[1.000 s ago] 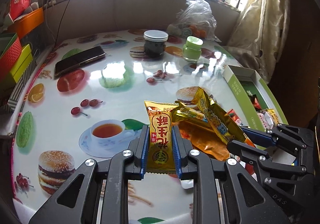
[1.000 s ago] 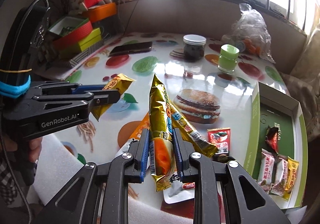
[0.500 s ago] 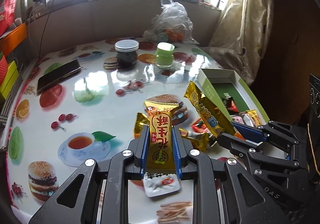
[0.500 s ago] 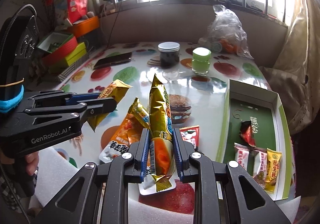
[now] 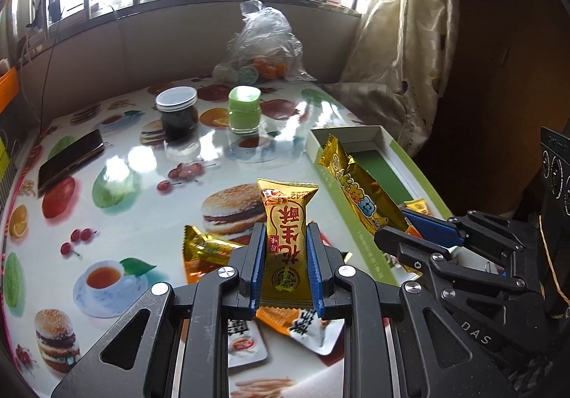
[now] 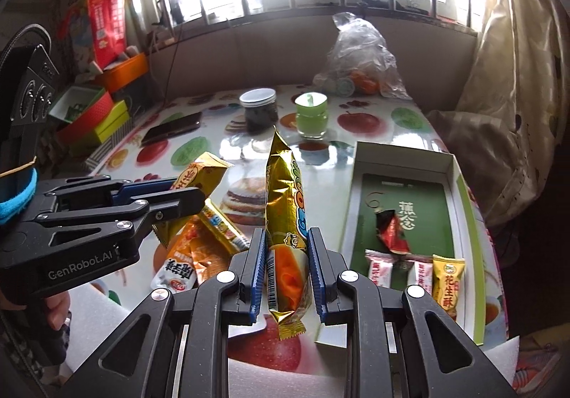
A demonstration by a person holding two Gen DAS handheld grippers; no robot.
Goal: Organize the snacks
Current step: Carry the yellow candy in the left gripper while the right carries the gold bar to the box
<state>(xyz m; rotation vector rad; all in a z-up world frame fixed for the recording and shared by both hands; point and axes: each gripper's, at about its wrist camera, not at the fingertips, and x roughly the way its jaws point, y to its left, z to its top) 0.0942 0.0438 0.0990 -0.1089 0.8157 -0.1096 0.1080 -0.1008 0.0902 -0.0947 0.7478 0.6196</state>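
Note:
My left gripper (image 5: 285,264) is shut on a gold peanut-crisp packet (image 5: 286,230) with red characters, held upright above the table. My right gripper (image 6: 286,270) is shut on a long gold snack bar (image 6: 285,205) that stands up between its fingers. Each gripper shows in the other's view: the right gripper (image 5: 402,232) at right, the left gripper (image 6: 185,193) at left. A green-and-white box (image 6: 463,191) lies to the right and holds several small packets (image 6: 447,280). Loose snacks (image 6: 194,248) lie on the table below the grippers.
On the fruit-print tablecloth (image 5: 135,216) stand a dark jar (image 5: 177,111) and a green jar (image 5: 244,109), with a phone (image 5: 71,161) at left. A plastic bag (image 5: 263,49) sits by the wall. Coloured boxes (image 6: 96,113) are stacked at far left. A curtain (image 6: 513,84) hangs at right.
Both grippers have carried their packets rightward and a little up, toward the green box. The box now sits larger and nearer in both views.

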